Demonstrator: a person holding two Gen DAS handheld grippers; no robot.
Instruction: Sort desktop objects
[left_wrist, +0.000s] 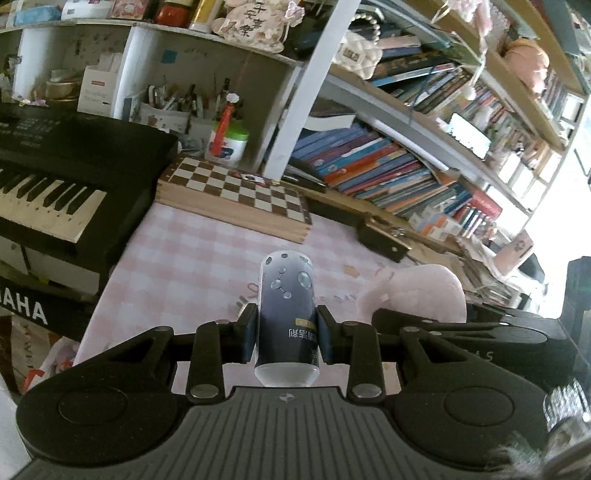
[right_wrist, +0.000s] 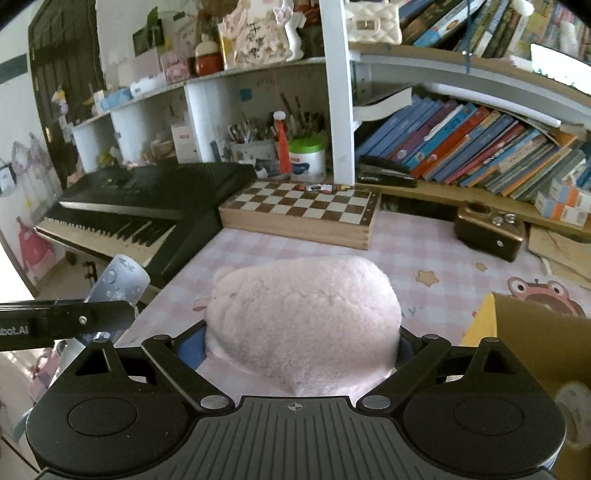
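Left wrist view: the left gripper (left_wrist: 286, 334) is clamped on a dark blue can (left_wrist: 286, 314) printed with bubbles, its fingers (left_wrist: 248, 332) pressing the can's flanks low on the body, with the can's far end pointing toward the chessboard box (left_wrist: 236, 194) at the back of the pink checked tablecloth (left_wrist: 192, 254). The can is carried clear of the cloth, on the near side of the chessboard box. Right wrist view: the right gripper (right_wrist: 301, 347) holds a pale pink plush toy (right_wrist: 303, 317) between its jaws, which are set wide around the toy's soft bulk; the toy also sits nearer than the chessboard box, and whether it rests on the cloth or hangs just above it cannot be told. An open cardboard box (right_wrist: 535, 339) with a yellow edge stands to the right of the plush, well nearer than the chessboard box, and looks the likely bin for sorting. A black keyboard (right_wrist: 140, 206) lies to the left of the chessboard box, a small dark radio-like case (right_wrist: 487, 232) to its right.

With both grippers loaded, the sound course appears to be delivering one item at a time: swing the plush over the cardboard box first and release only once it is wholly inside the rim, since soft fabric can snag on a flap. The can should stay firmly squeezed and roughly level meanwhile, because a smooth cylinder gripped low may pivot or slip.
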